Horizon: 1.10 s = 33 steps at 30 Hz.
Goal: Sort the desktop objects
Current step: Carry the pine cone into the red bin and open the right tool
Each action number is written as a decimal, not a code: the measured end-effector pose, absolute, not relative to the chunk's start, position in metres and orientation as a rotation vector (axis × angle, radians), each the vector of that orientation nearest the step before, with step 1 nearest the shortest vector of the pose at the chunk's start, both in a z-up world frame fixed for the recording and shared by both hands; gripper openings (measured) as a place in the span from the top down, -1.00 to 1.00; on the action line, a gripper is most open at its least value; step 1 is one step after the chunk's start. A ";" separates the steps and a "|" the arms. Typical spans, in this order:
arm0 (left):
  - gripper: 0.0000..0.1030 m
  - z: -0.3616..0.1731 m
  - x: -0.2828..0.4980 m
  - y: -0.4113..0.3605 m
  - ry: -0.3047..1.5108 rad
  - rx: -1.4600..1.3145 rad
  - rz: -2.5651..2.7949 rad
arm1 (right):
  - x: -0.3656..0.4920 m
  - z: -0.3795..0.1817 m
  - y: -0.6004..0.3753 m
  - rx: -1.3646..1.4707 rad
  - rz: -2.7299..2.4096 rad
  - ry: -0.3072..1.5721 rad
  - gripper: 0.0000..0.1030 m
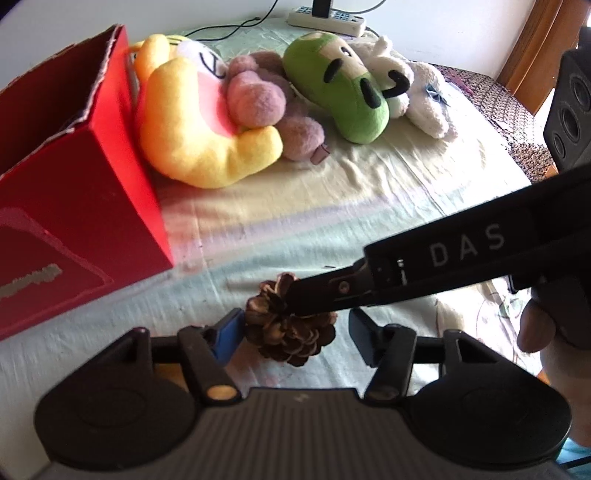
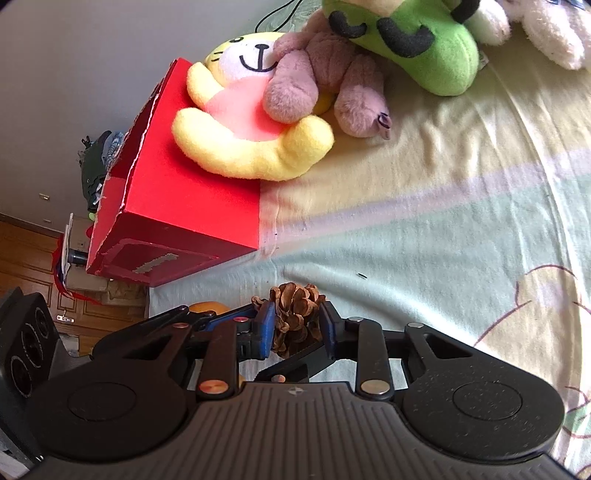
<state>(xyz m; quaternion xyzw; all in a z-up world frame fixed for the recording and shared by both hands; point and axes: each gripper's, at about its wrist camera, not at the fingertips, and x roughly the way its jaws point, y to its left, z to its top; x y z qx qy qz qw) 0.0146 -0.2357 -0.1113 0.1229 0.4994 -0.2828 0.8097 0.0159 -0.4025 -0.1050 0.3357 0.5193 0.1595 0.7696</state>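
I am in a home. The plush toys (image 1: 207, 122) lie on a pastel sheet (image 1: 332, 206), and I see wooden floor (image 2: 22, 251) and a power strip (image 1: 327, 16).

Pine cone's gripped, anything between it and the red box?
Nothing visible in the way. The pine cone sits between the right gripper's pads, and only bare sheet lies between it and the red box. The yellow plush leans on the box's far side, off that path.
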 end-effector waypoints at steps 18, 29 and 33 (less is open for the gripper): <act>-0.14 0.010 0.037 -0.227 0.802 0.211 -0.703 | 0.053 0.032 -0.381 0.545 0.412 0.826 0.40; -0.14 0.029 0.122 -0.139 0.860 0.119 -0.672 | 0.139 0.031 -0.289 0.350 0.452 0.967 0.43; -0.14 0.009 0.145 -0.118 0.947 0.044 -0.705 | 0.160 0.026 -0.261 0.229 0.424 1.051 0.43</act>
